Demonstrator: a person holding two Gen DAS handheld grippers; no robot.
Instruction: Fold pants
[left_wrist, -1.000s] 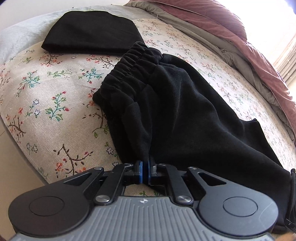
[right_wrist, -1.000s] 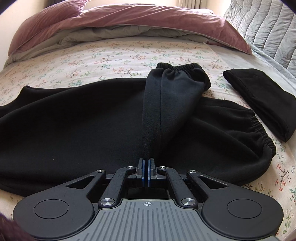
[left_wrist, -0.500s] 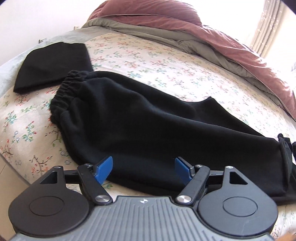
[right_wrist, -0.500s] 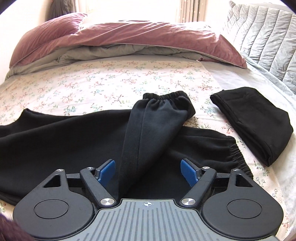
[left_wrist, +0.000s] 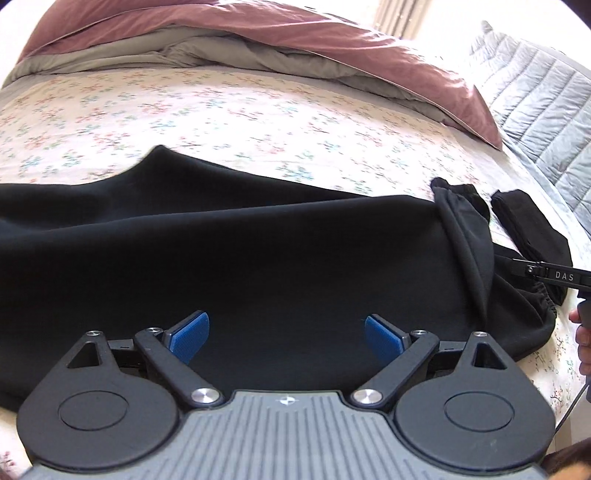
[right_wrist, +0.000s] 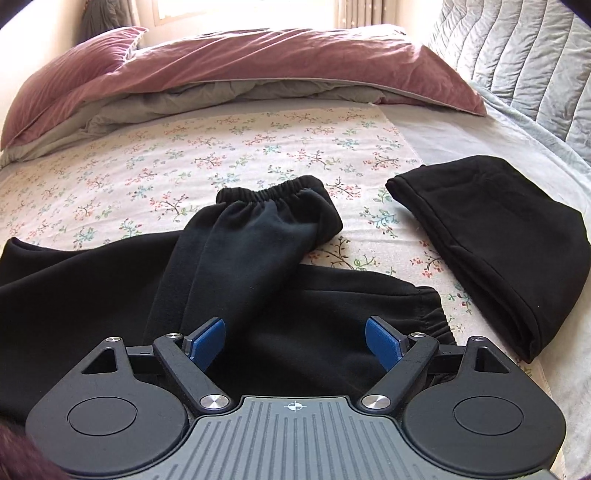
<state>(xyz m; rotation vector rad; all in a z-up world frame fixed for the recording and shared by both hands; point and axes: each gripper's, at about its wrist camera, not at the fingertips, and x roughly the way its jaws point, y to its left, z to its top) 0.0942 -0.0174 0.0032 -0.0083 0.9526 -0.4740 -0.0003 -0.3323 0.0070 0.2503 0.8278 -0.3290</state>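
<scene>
Ahead of both sets of jaws, the black sweatpants (right_wrist: 110, 280) lie flat on the floral bedsheet (right_wrist: 258, 147), long axis crosswise. Left gripper (left_wrist: 283, 338) and right gripper (right_wrist: 294, 339) are released, holding nothing. One cuffed leg (right_wrist: 273, 218) lies folded back, nearer the right jaws. No containers present.

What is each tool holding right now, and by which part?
Nothing. The left tool and the right tool both have jaws spread wide open above the pants, with no cloth between the pads.
</scene>
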